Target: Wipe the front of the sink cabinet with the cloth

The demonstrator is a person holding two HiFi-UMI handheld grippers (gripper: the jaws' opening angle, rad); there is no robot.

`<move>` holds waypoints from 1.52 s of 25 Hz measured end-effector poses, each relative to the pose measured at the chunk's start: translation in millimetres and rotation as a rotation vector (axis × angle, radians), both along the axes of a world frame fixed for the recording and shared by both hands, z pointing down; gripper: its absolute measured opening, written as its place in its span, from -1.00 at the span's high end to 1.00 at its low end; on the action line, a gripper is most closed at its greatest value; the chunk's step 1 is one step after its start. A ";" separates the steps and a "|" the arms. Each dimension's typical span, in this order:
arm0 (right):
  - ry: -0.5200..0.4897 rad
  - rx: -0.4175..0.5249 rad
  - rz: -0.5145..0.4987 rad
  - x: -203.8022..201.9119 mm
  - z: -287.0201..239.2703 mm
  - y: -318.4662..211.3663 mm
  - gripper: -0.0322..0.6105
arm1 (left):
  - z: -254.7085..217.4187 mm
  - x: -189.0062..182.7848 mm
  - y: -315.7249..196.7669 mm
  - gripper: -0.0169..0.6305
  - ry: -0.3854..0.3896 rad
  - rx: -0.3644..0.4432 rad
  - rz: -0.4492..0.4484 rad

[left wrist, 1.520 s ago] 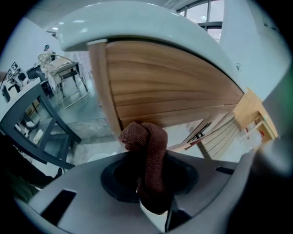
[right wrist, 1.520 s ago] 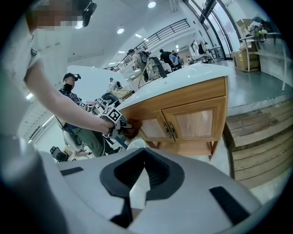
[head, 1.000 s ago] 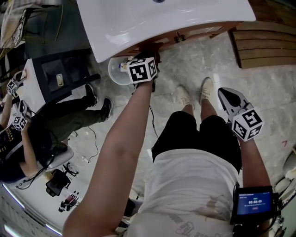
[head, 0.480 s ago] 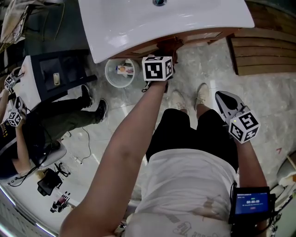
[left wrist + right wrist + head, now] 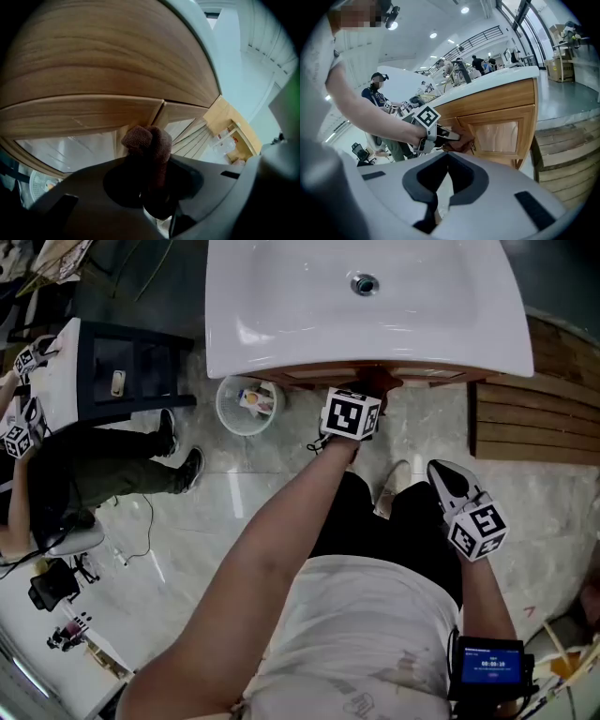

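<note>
The white sink (image 5: 281, 306) tops a wooden cabinet whose front (image 5: 431, 377) shows as a thin strip below it. My left gripper (image 5: 367, 397) is shut on a brown cloth (image 5: 379, 383) and presses it against that front near the middle. In the left gripper view the bunched cloth (image 5: 147, 143) sticks out of the left gripper (image 5: 151, 164) against the wood panel (image 5: 93, 70), at a door seam. My right gripper (image 5: 446, 478) hangs by my right leg, shut and holding nothing. From the right gripper (image 5: 441, 196) I see the left gripper (image 5: 452, 136) and the cloth (image 5: 463, 143) on the cabinet door (image 5: 501, 133).
A small white bin (image 5: 246, 405) with litter stands on the floor left of the cabinet. A seated person (image 5: 94, 470) and a dark stand (image 5: 122, 381) are further left. Wooden slats (image 5: 534, 418) lie on the floor to the right. My feet are just below the cabinet.
The left gripper has slid the cloth rightward along the cabinet front, from near its left end toward the middle. The right gripper stays by my leg.
</note>
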State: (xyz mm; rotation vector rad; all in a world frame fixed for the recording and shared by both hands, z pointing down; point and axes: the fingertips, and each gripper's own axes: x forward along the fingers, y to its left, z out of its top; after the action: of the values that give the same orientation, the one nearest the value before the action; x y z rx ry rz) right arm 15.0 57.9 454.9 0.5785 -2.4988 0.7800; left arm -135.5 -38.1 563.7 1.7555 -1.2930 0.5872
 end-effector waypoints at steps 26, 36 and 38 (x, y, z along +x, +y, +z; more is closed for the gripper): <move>0.022 -0.012 -0.071 -39.5 27.5 -5.8 0.86 | 31.3 -144.9 62.6 0.62 -0.056 -0.035 -0.337; 0.017 -0.021 -0.099 -59.3 25.7 4.9 0.86 | 33.2 -227.9 110.5 0.62 -0.141 -0.095 -0.446; 0.021 -0.023 -0.100 -60.6 25.4 5.8 0.86 | 30.2 -242.1 114.9 0.62 -0.156 -0.091 -0.460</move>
State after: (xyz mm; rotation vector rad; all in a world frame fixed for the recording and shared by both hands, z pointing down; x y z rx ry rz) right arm -45.7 63.7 480.4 0.4476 -2.4756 0.7594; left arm -377.6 76.7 593.8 1.2957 -1.6848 0.5117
